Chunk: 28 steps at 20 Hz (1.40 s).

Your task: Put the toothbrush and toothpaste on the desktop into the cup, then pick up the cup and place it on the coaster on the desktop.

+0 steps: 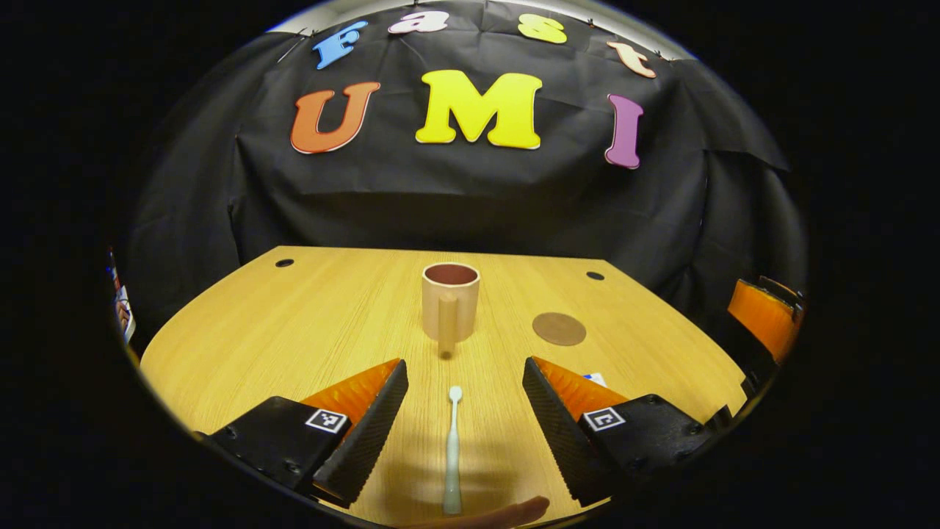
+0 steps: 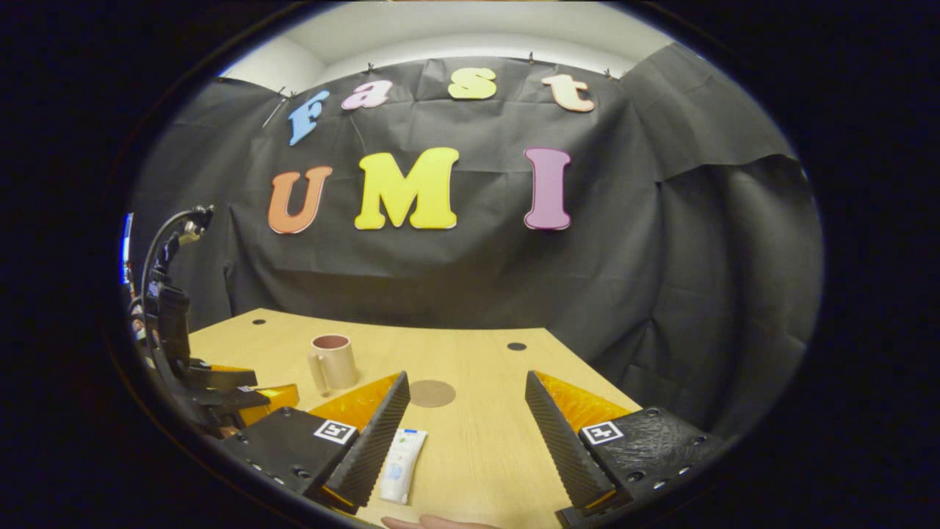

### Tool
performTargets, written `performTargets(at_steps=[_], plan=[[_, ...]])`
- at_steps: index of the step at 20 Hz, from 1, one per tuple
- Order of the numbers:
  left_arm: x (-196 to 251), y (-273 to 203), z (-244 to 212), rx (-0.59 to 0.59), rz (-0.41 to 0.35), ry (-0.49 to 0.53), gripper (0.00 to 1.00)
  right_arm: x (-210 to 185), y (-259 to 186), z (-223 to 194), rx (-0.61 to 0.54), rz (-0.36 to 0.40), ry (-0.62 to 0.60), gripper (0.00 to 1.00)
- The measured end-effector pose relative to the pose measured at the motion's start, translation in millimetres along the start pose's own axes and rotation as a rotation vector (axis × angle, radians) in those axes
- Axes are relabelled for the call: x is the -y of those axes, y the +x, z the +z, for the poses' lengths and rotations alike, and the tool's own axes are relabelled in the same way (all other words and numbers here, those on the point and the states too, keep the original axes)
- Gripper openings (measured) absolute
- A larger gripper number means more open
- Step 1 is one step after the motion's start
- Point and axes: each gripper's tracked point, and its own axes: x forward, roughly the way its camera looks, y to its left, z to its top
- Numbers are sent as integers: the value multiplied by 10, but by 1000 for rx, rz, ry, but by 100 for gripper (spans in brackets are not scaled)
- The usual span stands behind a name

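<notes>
1. Left gripper (image 1: 464,411): fingers spread wide, holding nothing. It hovers above the wooden desktop (image 1: 294,330).
2. Toothbrush (image 1: 452,448), count one: it lies flat on the desktop in the gap between the left gripper's fingers, touching neither. Its head points to 12 o'clock, toward the cup; its handle end sits at 6 o'clock.
3. Cup (image 1: 450,301), count one: it stands upright beyond the toothbrush at 12 o'clock in the left gripper view, with its handle turned toward the camera. The interior looks empty.
4. Coaster (image 1: 559,328), count one: a round brown disc lying flat on the desktop at 3 o'clock from the cup, near it but apart.
5. Right gripper (image 2: 466,426): fingers spread wide, holding nothing.
6. Toothpaste (image 2: 402,465), count one: a white tube lying flat on the desktop just beside the inner face of this gripper's left-hand finger; contact cannot be determined.
7. In the right gripper view, the cup stands at 10 o'clock and the coaster at 12 o'clock from the toothpaste.
8. Desktop holes (image 1: 284,262), count two, near the far edge.
</notes>
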Motion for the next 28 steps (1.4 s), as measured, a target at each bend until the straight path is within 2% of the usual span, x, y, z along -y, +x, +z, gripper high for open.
performTargets(at_steps=[4,6,10,12,13,18,20,21,22,26,28], plan=[[55,109,-513,-166,-23,4,99,-47,59,-176,-49,17,12,95],[81,104,-613,-183,-35,40,96,-90,83,-229,-66,28,8,97],[102,104,-745,-209,-48,72,71,-108,111,-306,-84,28,-9,95],[53,124,-821,-238,-41,44,64,-126,121,-318,-88,30,-10,95],[22,121,-841,-245,-35,37,64,-130,126,-320,-88,30,-10,95],[4,129,-835,-244,-42,45,53,-241,138,-387,-105,54,-10,95],[-70,135,-831,-238,-21,39,28,-328,166,-474,-127,72,-24,97],[-68,137,-827,-233,-27,35,29,-357,175,-517,-137,77,-29,95],[-55,131,-826,-229,-35,28,13,-386,190,-590,-157,82,-34,95],[37,120,-819,-216,-89,-32,10,-567,231,-880,-252,125,-27,95],[37,85,-754,-193,-89,-41,9,-648,249,-1024,-292,143,-35,97]])
